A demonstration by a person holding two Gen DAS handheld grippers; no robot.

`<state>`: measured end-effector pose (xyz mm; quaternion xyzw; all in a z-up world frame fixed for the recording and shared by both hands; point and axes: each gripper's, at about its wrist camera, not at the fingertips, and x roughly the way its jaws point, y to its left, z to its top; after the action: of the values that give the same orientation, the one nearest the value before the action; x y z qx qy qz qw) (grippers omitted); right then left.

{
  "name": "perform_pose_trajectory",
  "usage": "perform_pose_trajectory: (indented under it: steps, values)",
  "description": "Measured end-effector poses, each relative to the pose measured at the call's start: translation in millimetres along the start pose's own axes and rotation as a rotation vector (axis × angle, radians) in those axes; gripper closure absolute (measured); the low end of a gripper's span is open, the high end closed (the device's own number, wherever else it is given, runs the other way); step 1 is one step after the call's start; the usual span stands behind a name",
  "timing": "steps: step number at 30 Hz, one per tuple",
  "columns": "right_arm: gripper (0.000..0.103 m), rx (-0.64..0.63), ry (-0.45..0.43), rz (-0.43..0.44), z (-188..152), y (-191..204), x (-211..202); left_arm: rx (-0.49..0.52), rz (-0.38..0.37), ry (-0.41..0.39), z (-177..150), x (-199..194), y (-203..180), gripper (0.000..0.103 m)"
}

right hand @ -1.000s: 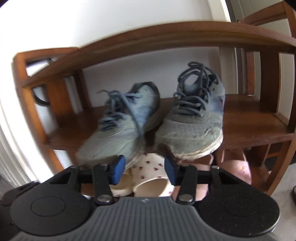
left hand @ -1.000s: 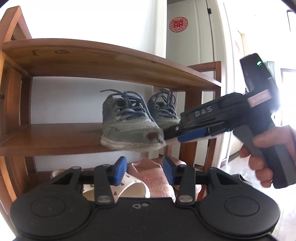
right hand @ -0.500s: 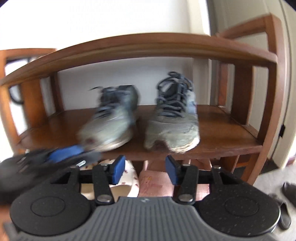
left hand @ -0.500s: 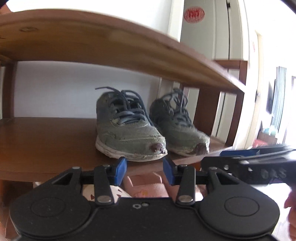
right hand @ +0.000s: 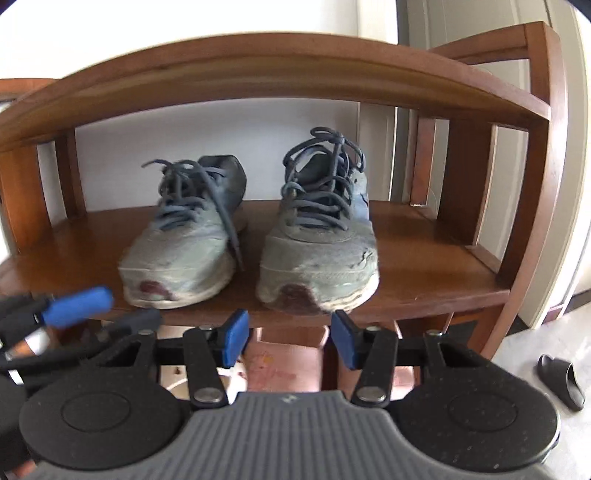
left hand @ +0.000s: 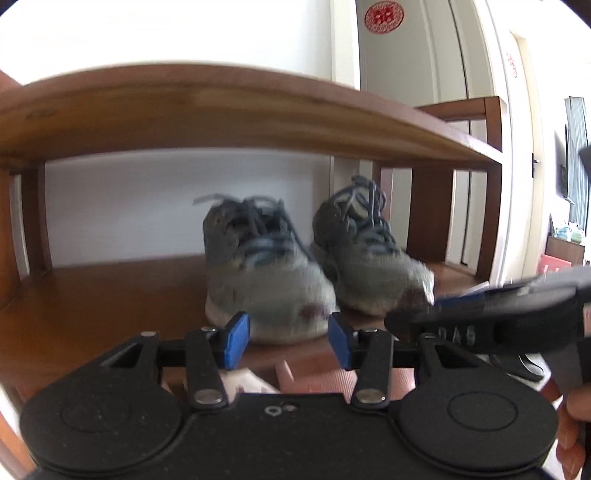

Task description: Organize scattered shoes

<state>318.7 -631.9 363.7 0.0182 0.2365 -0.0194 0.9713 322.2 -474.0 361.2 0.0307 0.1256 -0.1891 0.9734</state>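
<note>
My left gripper (left hand: 288,341) and right gripper (right hand: 290,341) both have their fingers spread with nothing between them, having just been opening. The two worn grey sneakers (right hand: 317,236) stand side by side, toes toward me, on the middle board of the wooden shoe rack (right hand: 424,280), with pink slippers (right hand: 280,369) on the shelf below.

- Daylight is bright; the white wall (left hand: 147,33) and the doorway at right in the left wrist view are washed out
- The left wrist view has motion blur: both sneakers (left hand: 266,269) look smeared
- The right wrist view is sharper; only the other gripper (right hand: 77,306) at left is blurred
- Fisheye bends the wooden shelf (right hand: 258,70) into an arc, with dark corners
</note>
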Motion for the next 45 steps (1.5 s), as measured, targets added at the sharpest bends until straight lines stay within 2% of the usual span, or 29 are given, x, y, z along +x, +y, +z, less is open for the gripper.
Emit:
perform_pose_trajectory:
  steps: [2,6,10,12,14,17,19,20,21,24,27,31,34,36,38,41,45]
  values:
    - [0.049,0.01,0.005,-0.008,-2,-4,3,0.007,-0.02,0.003,2,1,-1,0.055]
    - [0.047,0.033,0.002,0.0,-12,-10,-6,0.0,-0.04,-0.025,-13,-21,5,0.053]
    - [0.04,-0.013,0.024,-0.034,-32,-5,-20,0.015,-0.012,0.029,-40,-35,7,0.048]
    - [0.038,-0.01,0.045,-0.041,-43,-3,-25,-0.021,-0.001,0.066,-50,-38,10,0.041]
    - [0.035,-0.006,0.064,-0.057,-54,0,-27,-0.05,0.028,0.079,-61,-46,12,0.023]
    - [0.024,0.007,0.095,-0.087,-78,8,-30,-0.066,0.068,0.093,-79,-58,13,0.013]
    - [0.02,0.019,0.114,-0.102,-94,13,-32,-0.078,0.099,0.133,-94,-64,15,0.008]
    - [0.015,0.027,0.127,-0.104,-104,17,-33,-0.087,0.113,0.15,-101,-66,16,0.006]
    - [0.008,0.037,0.141,-0.105,-114,22,-33,-0.095,0.122,0.162,-106,-68,17,0.006]
    - [0.002,0.066,0.184,-0.108,-146,36,-35,-0.116,0.14,0.224,-128,-74,23,0.006]
    - [0.001,0.052,0.226,-0.13,-178,56,-38,-0.124,0.148,0.25,-145,-85,29,0.006]
    - [0.001,0.07,0.268,-0.14,-203,73,-56,-0.129,0.135,0.289,-164,-100,33,0.005]
    - [0.001,0.088,0.304,-0.158,-212,81,-81,-0.162,0.099,0.338,-175,-114,33,0.005]
    - [0.001,0.023,0.324,-0.149,-212,88,-94,-0.146,0.09,0.359,-179,-127,28,0.005]
    - [0.0,-0.137,0.334,-0.183,-210,97,-104,-0.133,0.11,0.343,-181,-139,26,0.003]
    - [0.0,-0.084,0.351,-0.11,-209,89,-101,-0.142,0.192,0.305,-187,-143,29,0.0]
    - [0.0,-0.055,0.321,-0.069,-228,72,-76,-0.13,0.259,0.352,-208,-118,20,0.0]
